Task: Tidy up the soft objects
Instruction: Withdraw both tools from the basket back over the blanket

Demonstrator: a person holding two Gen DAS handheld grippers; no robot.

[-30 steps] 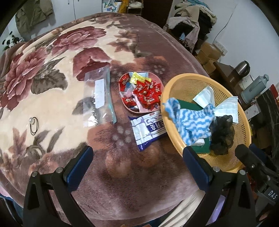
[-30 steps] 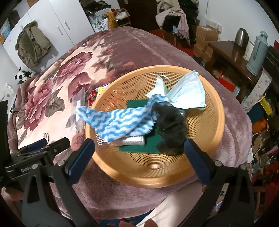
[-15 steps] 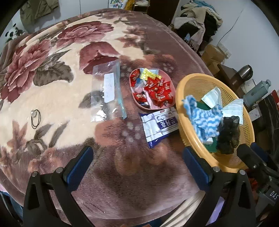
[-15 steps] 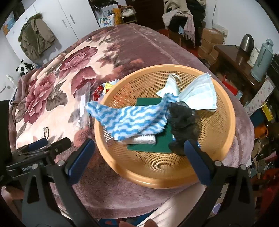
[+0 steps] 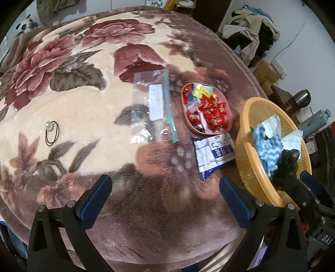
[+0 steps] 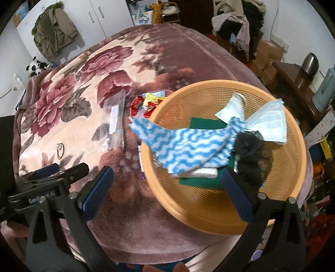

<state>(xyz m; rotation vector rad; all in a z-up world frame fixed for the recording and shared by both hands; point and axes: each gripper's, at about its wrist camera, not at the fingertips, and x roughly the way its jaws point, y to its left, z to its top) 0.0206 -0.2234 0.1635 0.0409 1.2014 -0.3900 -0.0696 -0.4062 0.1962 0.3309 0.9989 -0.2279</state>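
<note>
An orange basket (image 6: 297, 167) sits on the floral blanket at the right; it also shows in the left wrist view (image 5: 247, 159). In it lie a blue-and-white wavy cloth (image 6: 188, 144), pale blue face masks (image 6: 268, 123), a black mesh scrunchie (image 6: 249, 154) and a green pad (image 6: 201, 123). A black hair tie with a pearl (image 5: 51, 134) lies on the blanket at the left. My left gripper (image 5: 165, 194) is open and empty above the blanket's near edge. My right gripper (image 6: 167, 184) is open and empty over the basket's near-left rim.
A clear zip bag (image 5: 152, 108), a pink dish of wrapped candies (image 5: 206, 110) and a blue-white wipes packet (image 5: 213, 154) lie mid-blanket. A side table with kettle (image 6: 309, 62) and piled clothes (image 6: 236, 18) stand at the right and back.
Both grippers have drawn back and to the left; the basket now sits further right in both views. More of the blanket shows. Nothing was grasped.
</note>
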